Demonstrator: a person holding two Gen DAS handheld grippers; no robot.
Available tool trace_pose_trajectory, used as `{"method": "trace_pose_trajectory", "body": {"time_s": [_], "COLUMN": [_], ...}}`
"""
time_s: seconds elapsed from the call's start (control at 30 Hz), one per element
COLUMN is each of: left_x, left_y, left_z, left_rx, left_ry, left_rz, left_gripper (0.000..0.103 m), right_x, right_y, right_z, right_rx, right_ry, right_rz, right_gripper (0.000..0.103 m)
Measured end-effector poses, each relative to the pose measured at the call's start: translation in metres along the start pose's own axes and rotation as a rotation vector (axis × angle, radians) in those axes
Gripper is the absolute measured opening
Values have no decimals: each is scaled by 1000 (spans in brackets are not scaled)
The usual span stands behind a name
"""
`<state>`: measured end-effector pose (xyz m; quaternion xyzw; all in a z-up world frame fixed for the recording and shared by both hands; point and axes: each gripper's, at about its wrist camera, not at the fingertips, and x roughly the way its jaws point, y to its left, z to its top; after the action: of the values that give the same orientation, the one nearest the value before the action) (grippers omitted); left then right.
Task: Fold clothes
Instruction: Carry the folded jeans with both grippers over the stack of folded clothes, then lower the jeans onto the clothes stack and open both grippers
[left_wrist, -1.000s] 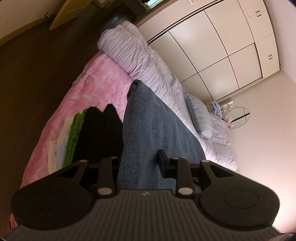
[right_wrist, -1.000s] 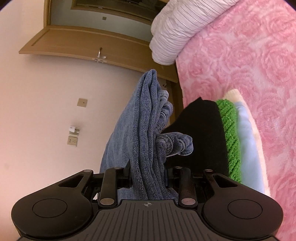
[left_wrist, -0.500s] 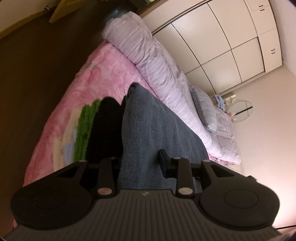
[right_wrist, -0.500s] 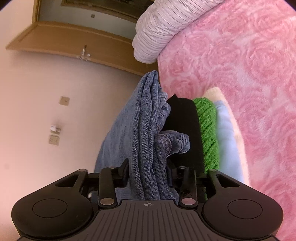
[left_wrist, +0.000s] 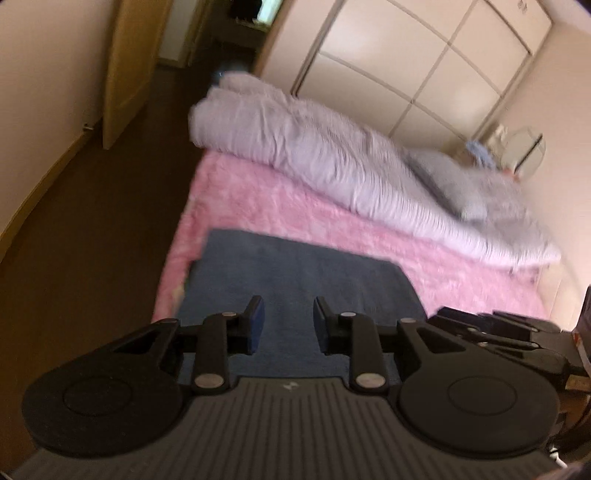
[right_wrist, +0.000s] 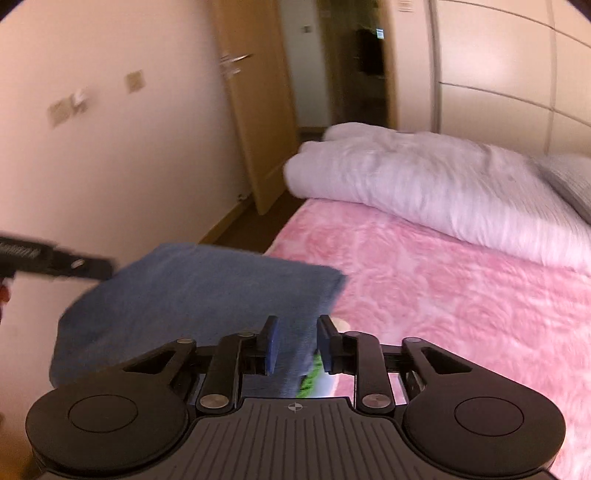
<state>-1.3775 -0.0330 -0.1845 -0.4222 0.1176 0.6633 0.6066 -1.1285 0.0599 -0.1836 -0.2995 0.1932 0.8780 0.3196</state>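
Observation:
The folded blue jeans (left_wrist: 295, 273) lie flat near the corner of the pink bed, and in the right wrist view the jeans (right_wrist: 199, 284) cover a pile of folded clothes. A green knit (right_wrist: 308, 382) peeks out under their near edge. My left gripper (left_wrist: 286, 314) hovers over the jeans, its jaws closing with nothing between them. My right gripper (right_wrist: 297, 328) hangs above the jeans' right edge, also closing on nothing. Each view catches the other gripper at its edge: the right gripper (left_wrist: 498, 332) and the left gripper (right_wrist: 55, 260).
A pink fleece blanket (right_wrist: 443, 295) covers the bed, with a rolled lilac duvet (left_wrist: 332, 158) and a grey pillow (left_wrist: 443, 177) along its far side. White wardrobe doors (left_wrist: 424, 62) stand behind. An open wooden door (right_wrist: 258, 110) and dark floor (left_wrist: 92, 229) lie left of the bed.
Both grippers have let go of the jeans, which now lie flat on the clothes pile. Both hands have rolled upright and pulled up and back.

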Motion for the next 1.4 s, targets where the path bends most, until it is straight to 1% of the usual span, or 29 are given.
{"method": "trace_pose_trajectory", "body": {"time_s": [0.07,0.1,0.13,0.2,0.3,0.37,0.47,0.6,0.73,0.77,0.83,0.9,0.97,1.03,1.17,1.27,1.37,1.4], "left_x": [15,21,26,33,39,38,31,30,45,51,62,65,61,51,20,-9,-31,-34], "left_y": [-5,-6,-7,-5,0,1,-2,-3,-2,0,6,15,20,17,5,-6,-19,-23], "left_z": [-8,-12,-16,-20,-19,-14,-7,6,20,21,20,19,19,16,0,-21,-44,-50], "left_rx": [45,73,100,129,115,123,126,111,106,106,106,65,38,50,72,63,61,69], "left_ry": [26,34,42,37,41,52,64,33,21,28,38,30,27,25,12,10,22,28], "left_rz": [40,67,94,119,120,134,134,125,122,134,154,140,128,139,146,132,133,140], "left_gripper": [19,14,11,3,3,3,3,4,5,5,10,10,10,10,9,10,10,11], "right_x": [10,15,20,31,43,43,41,32,44,50,64,72,73,67,36,7,-20,-25], "right_y": [5,6,6,0,-1,-2,-6,-25,-34,-36,-37,-37,-40,-44,-45,-33,-12,-5], "right_z": [-8,-11,-14,-16,-23,-20,-13,5,23,25,22,18,17,18,18,8,-9,-14], "right_rx": [-11,-17,-16,3,-23,-15,5,85,119,125,136,133,152,159,150,96,26,7], "right_ry": [21,28,39,74,106,111,116,46,46,61,114,134,138,137,108,87,101,110], "right_rz": [-5,-11,-14,-16,-33,-26,-10,-4,-31,-25,-7,-1,16,42,84,104,132,135], "right_gripper": [22,22,22,22,23,23,23,23,23,23,23,23,23,23,23,23,23,23]}}
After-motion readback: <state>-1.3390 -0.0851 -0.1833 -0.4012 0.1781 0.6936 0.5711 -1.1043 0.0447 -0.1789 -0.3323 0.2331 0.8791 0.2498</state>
